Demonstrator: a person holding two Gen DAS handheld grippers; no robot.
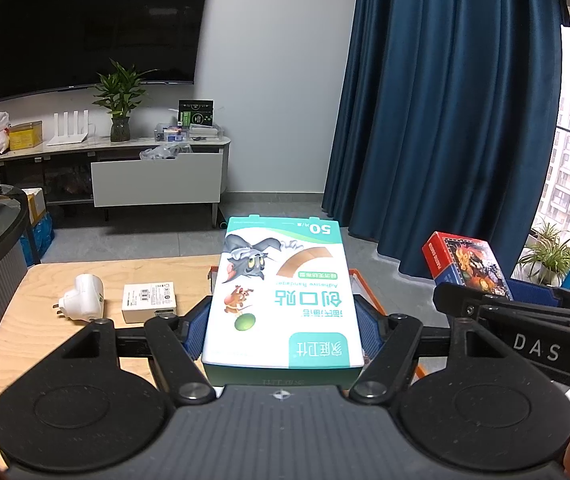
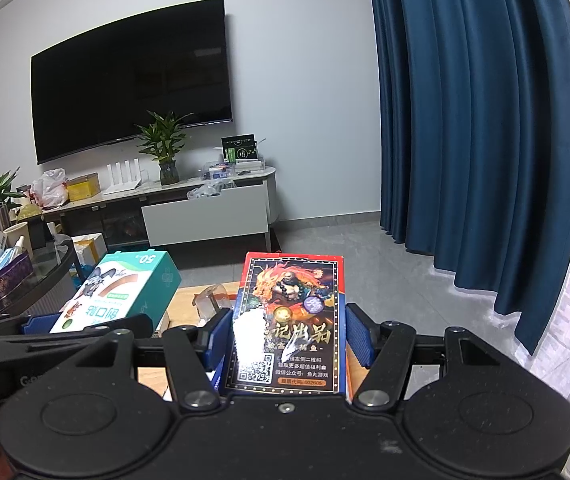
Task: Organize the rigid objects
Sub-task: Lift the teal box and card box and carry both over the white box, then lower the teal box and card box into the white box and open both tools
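My left gripper (image 1: 283,326) is shut on a white and green adhesive bandage box (image 1: 285,292) with cartoon art, held above the wooden table (image 1: 25,328). My right gripper (image 2: 289,340) is shut on a red and blue card box (image 2: 289,320) with a dragon picture, held up beside the left one. The card box also shows at the right in the left wrist view (image 1: 465,262), and the bandage box at the left in the right wrist view (image 2: 121,292). An orange-rimmed bin (image 1: 369,292) lies under the bandage box, mostly hidden.
A white plug adapter (image 1: 85,298) and a small white box (image 1: 149,302) lie on the table's left part. A clear plastic item (image 2: 213,302) lies on the table. A dark glass table (image 2: 25,276) with boxes stands left. A TV cabinet (image 1: 125,168) and blue curtain (image 1: 445,120) stand behind.
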